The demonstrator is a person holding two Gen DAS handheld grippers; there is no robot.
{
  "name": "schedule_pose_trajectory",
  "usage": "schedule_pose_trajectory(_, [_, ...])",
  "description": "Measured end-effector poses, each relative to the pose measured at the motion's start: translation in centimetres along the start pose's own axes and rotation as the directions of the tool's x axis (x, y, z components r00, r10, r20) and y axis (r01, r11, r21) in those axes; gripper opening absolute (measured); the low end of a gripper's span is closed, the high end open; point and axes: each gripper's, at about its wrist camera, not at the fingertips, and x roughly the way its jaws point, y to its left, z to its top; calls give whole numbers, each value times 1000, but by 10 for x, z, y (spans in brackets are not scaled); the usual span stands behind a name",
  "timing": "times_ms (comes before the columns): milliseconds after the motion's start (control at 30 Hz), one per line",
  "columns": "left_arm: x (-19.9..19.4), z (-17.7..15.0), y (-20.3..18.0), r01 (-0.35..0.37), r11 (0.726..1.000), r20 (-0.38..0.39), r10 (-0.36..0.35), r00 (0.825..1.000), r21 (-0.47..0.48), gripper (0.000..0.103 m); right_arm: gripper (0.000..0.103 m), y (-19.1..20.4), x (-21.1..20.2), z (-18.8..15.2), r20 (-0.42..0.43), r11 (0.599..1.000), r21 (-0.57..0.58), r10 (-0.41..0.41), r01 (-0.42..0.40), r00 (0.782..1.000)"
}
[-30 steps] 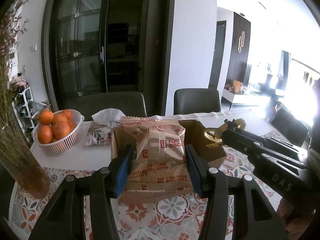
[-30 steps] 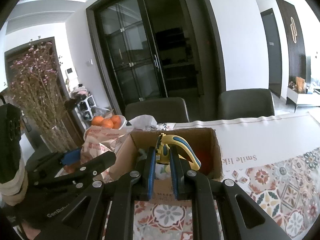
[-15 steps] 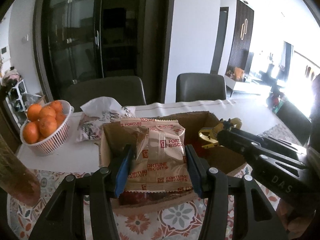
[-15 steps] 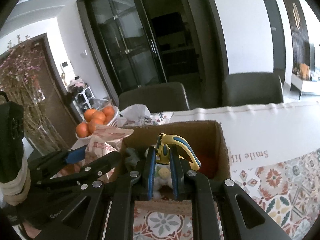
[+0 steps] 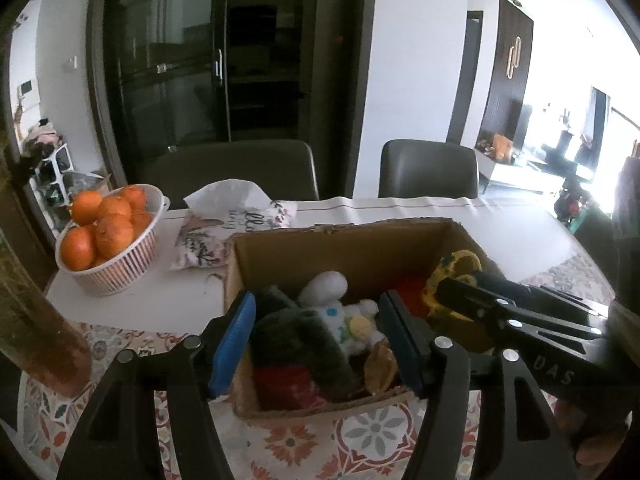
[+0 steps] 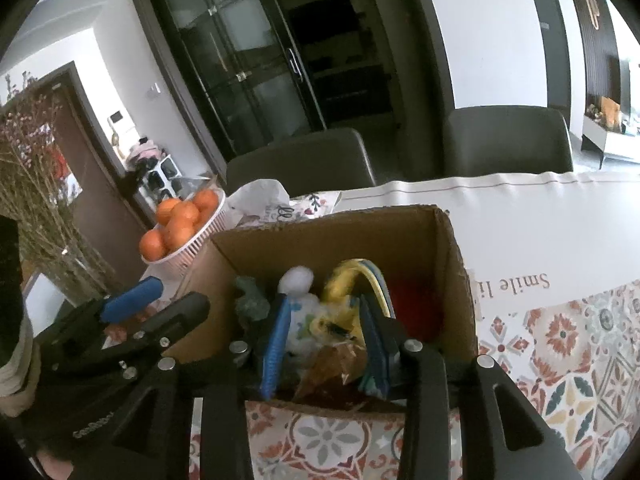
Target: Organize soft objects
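Observation:
An open cardboard box (image 5: 296, 248) (image 6: 440, 264) stands on the table. Inside lie a white plush toy (image 5: 336, 312) (image 6: 298, 284), a dark green fuzzy item (image 5: 300, 340), something red (image 5: 288, 388) and a brown biscuit packet (image 5: 380, 364) (image 6: 336, 364). My left gripper (image 5: 320, 344) is open and empty over the box's near edge. My right gripper (image 6: 324, 340) is open over the box; a yellow and blue object (image 6: 352, 280) (image 5: 456, 276) sits between its fingers at the tips, blurred, free of the pads.
A white basket of oranges (image 5: 108, 240) (image 6: 180, 224) and a floral tissue pack (image 5: 224, 232) stand behind the box on the left. A vase of dried flowers (image 5: 36, 320) (image 6: 40, 208) is at the near left. Two chairs stand behind the table.
My left gripper opened and the biscuit packet dropped into the box. My right gripper opened and released the yellow and blue object over the box. Both grippers moved closer to the box.

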Motion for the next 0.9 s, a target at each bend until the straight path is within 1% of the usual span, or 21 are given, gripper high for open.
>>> schedule_pose_trajectory(67, [-5, -1, 2, -11, 1000, 6, 11, 1000, -1, 64, 38, 3, -3, 1, -12, 1000, -5, -13, 13, 1000])
schedule_pose_trajectory(133, [-11, -1, 3, -17, 1000, 13, 17, 1000, 0, 65, 38, 6, -5, 2, -24, 1000, -13, -9, 9, 1000])
schedule_pose_trajectory(200, [-17, -1, 5, -12, 1000, 17, 12, 1000, -7, 65, 38, 8, -1, 7, -80, 1000, -13, -14, 13, 997])
schedule_pose_trajectory(233, [-20, -1, 7, -15, 1000, 18, 15, 1000, -16, 65, 38, 8, -1, 8, -92, 1000, -7, -11, 10, 996])
schedule_pose_trajectory(300, [-27, -1, 10, -23, 999, 27, 24, 999, -26, 65, 38, 9, -8, 11, -70, 999, 0, -37, 37, 997])
schedule_pose_trajectory(367, [-35, -1, 10, -34, 999, 38, 35, 999, -22, 65, 38, 16, -18, 9, -53, 998, -30, -64, 62, 997])
schedule_pose_trajectory(433, [-45, -2, 11, -49, 999, 52, 50, 997, -20, 65, 38, 22, -28, 6, -35, 996, -49, -70, 69, 997])
schedule_pose_trajectory(633, [-79, -11, 8, -56, 998, 75, 58, 995, -28, 67, 38, 38, -64, -7, 16, 994, -68, -89, 90, 996])
schedule_pose_trajectory(900, [-130, -32, -2, -74, 997, 114, 75, 991, -16, 69, 38, 61, -125, -39, 86, 989, -95, -101, 109, 991])
